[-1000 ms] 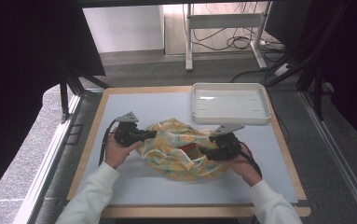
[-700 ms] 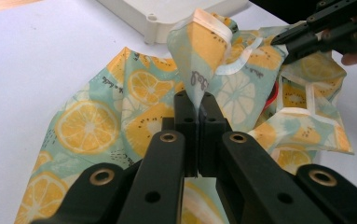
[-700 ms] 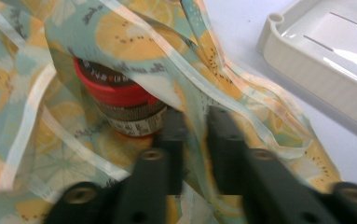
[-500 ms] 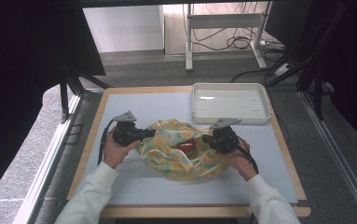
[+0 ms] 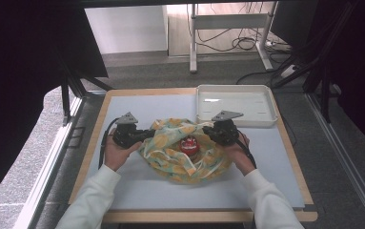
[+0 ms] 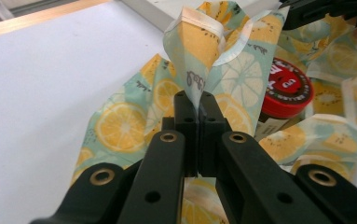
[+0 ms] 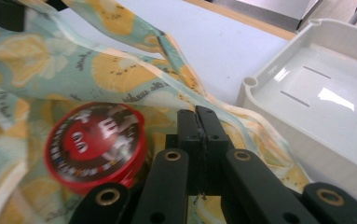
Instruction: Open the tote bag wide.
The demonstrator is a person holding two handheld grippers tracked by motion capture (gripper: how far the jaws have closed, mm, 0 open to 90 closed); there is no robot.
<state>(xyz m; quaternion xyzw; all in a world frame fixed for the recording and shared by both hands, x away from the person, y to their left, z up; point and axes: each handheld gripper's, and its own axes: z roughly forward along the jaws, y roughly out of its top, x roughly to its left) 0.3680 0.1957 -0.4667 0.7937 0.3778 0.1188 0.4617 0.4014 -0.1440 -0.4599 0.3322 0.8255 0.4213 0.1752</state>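
Wrapping is partway along. High view: lemon-print cloth (image 5: pixel 186 152) is lying mid-tabletop (image 5: pixel 137 191), red-lidded jar (image 5: pixel 189 145) sitting uncovered at its centre, white tray (image 5: pixel 235 104) waiting far right. Left gripper view: left gripper (image 6: pixel 197 100) fingers are pinching a raised cloth corner. Right gripper view: right gripper (image 7: pixel 198 116) fingers are pressing together on a cloth edge just right of the jar. Folding over and tying are remaining.

The cloth (image 5: pixel 185 152) lies at the middle of the table (image 5: pixel 137 191). The jar (image 5: pixel 189 145) stands on the cloth, right of its centre. The tray (image 5: pixel 266 102) sits behind and to the right of the cloth, near the table's far right corner, just beside the cloth's far edge.
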